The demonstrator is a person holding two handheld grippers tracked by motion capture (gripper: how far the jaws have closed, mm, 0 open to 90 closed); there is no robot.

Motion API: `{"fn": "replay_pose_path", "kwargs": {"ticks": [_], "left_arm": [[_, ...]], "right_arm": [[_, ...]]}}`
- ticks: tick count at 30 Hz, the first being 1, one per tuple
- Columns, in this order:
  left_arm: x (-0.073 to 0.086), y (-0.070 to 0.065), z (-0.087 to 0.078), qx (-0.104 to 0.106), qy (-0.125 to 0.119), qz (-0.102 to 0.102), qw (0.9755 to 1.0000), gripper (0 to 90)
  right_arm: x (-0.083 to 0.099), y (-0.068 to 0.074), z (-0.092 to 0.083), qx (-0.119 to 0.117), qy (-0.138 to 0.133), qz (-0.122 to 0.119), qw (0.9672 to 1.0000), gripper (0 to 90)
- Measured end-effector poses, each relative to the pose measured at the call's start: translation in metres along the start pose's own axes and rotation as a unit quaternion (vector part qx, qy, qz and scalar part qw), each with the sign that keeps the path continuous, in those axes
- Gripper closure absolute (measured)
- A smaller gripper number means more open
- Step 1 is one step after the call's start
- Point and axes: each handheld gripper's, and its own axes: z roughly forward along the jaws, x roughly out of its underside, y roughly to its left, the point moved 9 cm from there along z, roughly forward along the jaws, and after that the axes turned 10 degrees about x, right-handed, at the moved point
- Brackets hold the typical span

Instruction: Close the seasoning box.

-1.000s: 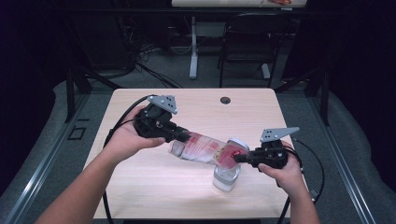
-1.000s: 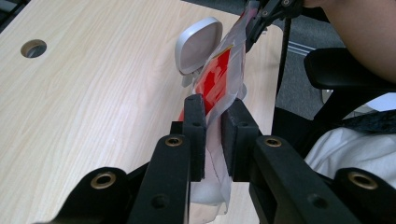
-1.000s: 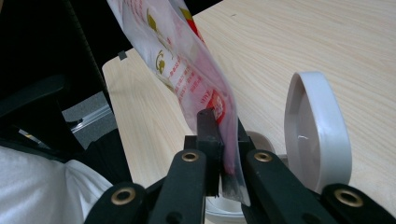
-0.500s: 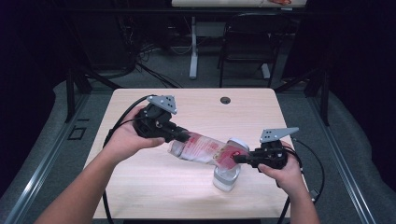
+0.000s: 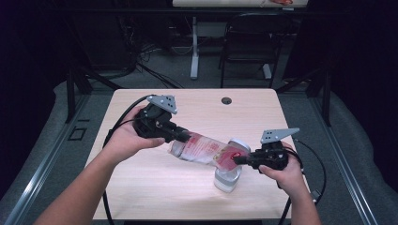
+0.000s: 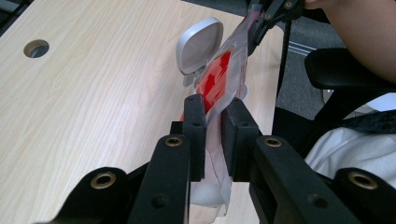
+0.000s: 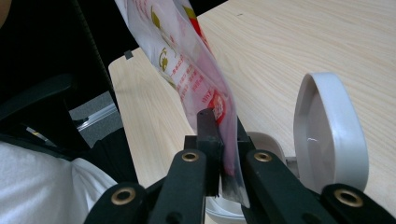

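Note:
A clear plastic bag [image 5: 204,149] with red and white print hangs stretched between both grippers above the table. My left gripper [image 5: 180,136] is shut on its upper left end, where the bag [image 6: 215,88] runs out between the black pads. My right gripper [image 5: 237,160] is shut on the lower right end, and the bag [image 7: 187,60] rises from its jaws. Under that lower end stands a clear container [image 5: 227,178] with its white hinged lid [image 5: 239,144] flipped up. The lid [image 6: 200,45] shows beside the bag, and the lid [image 7: 329,128] also stands to the right of my right jaws.
The light wooden table [image 5: 141,187] has a round cable hole [image 5: 226,100] near its far edge. Black cables trail from both grippers over the table's sides. A chair [image 5: 248,51] and a desk leg stand on the floor beyond the table.

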Motion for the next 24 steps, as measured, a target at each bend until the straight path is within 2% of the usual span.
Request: {"fn": "replay_pose_path", "kwargs": {"ticks": [5, 24], "left_arm": [[0.0002, 0.0007, -0.0004, -0.001, 0.002, 0.002, 1.0000, 81.0], [-0.0020, -0.0001, -0.0004, -0.002, -0.001, 0.002, 1.0000, 81.0]], "right_arm": [[0.0005, 0.0009, 0.0010, -0.004, 0.000, 0.003, 1.0000, 88.9], [-0.0001, -0.0020, 0.0053, 0.006, -0.003, 0.009, 0.9999, 89.0]]}}
